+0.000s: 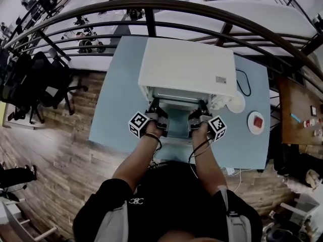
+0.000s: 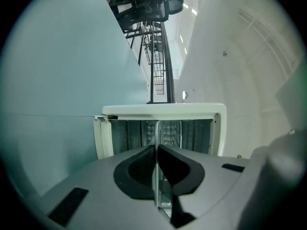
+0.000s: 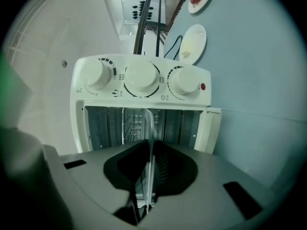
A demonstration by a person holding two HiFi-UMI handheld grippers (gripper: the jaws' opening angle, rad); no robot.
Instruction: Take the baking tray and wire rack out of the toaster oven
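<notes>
Though the label [image 1: 221,79] atop the toaster oven [image 1: 186,64] is too small to read, the left gripper [image 2: 157,152] and right gripper [image 3: 149,150] each clamp the baking tray [image 2: 155,178] by its thin rim at the oven's mouth.

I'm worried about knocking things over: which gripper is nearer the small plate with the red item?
Right. The right gripper holds the baking tray on the side facing the plate; the left gripper holds the tray's far side.

Soft even light; strong fisheye bowing; gripper views dark-cornered, foreground blurred.
</notes>
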